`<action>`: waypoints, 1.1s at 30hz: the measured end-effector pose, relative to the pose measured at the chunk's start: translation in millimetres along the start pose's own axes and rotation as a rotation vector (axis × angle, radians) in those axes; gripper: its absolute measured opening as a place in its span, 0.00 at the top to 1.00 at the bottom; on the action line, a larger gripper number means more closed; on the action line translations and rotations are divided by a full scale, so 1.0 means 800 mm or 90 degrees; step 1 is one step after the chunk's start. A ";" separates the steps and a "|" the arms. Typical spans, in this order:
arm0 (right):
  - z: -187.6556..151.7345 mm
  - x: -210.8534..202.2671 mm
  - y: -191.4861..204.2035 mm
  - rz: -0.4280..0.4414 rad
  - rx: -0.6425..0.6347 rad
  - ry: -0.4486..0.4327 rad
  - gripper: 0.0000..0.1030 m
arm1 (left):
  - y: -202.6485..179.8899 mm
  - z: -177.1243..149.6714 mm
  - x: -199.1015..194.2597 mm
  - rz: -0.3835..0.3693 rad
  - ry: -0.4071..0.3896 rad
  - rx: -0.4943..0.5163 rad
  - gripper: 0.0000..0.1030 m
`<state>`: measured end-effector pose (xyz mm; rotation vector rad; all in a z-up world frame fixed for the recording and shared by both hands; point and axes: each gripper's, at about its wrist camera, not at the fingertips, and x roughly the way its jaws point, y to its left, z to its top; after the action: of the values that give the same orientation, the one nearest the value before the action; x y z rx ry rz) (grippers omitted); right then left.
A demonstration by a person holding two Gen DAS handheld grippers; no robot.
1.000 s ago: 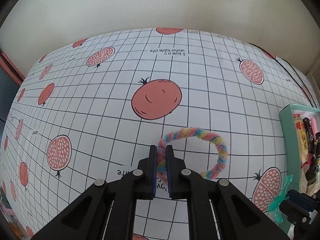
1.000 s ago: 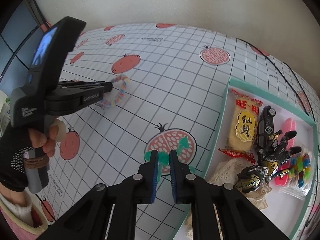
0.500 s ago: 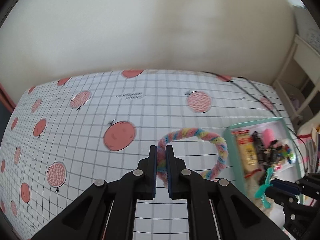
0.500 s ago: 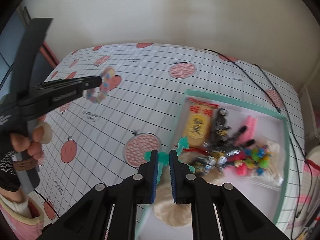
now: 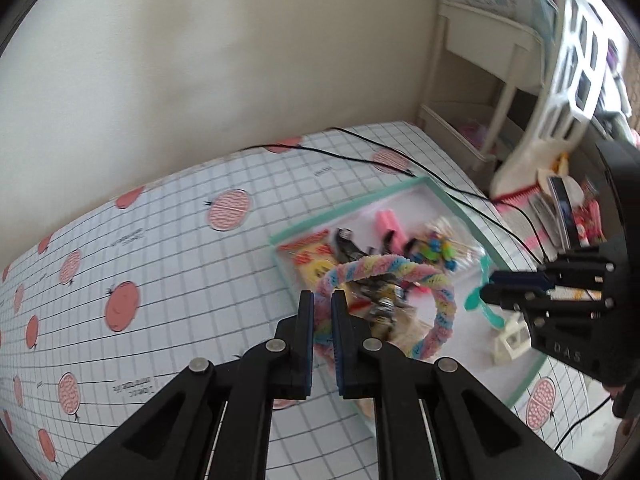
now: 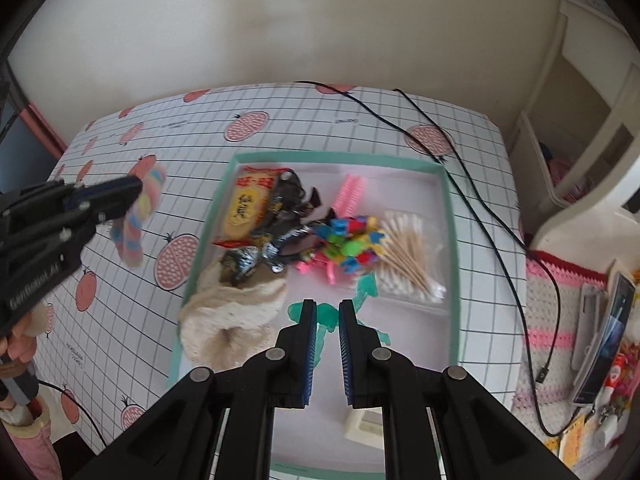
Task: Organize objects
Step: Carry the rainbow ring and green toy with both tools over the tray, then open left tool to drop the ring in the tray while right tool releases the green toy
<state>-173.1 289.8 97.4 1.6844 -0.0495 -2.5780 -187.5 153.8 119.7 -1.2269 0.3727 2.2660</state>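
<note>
Both hand-held grippers moved above the tray (image 6: 447,200): left (image 5: 322,322) pinching blurred ring (image 5: 404,270), right (image 6: 326,322) parted.

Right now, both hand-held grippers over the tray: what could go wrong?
1. The left hand-held gripper pinches the pastel fuzzy ring at one side only; it may swing and land outside the teal tray.
2. The right hand-held gripper looks parted around the green plastic piece, so it could drop early.
3. The two grippers are close; they may collide.
</note>
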 end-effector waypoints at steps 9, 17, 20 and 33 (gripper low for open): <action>-0.011 0.031 -0.024 -0.007 0.017 0.042 0.89 | -0.059 -0.022 0.046 -0.005 0.063 0.074 0.92; -0.022 0.053 -0.027 -0.012 0.018 0.073 0.87 | -0.072 -0.034 0.071 0.010 0.101 0.090 0.91; -0.024 0.055 -0.030 -0.010 0.024 0.077 0.87 | -0.072 -0.034 0.070 0.009 0.105 0.089 0.90; -0.021 0.034 -0.025 -0.021 0.033 0.070 0.84 | -0.074 -0.036 0.054 0.022 0.131 0.072 0.76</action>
<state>-169.0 307.9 64.5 1.8581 -0.0852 -2.5232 -153.0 202.1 68.5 -1.4080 0.5935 2.1202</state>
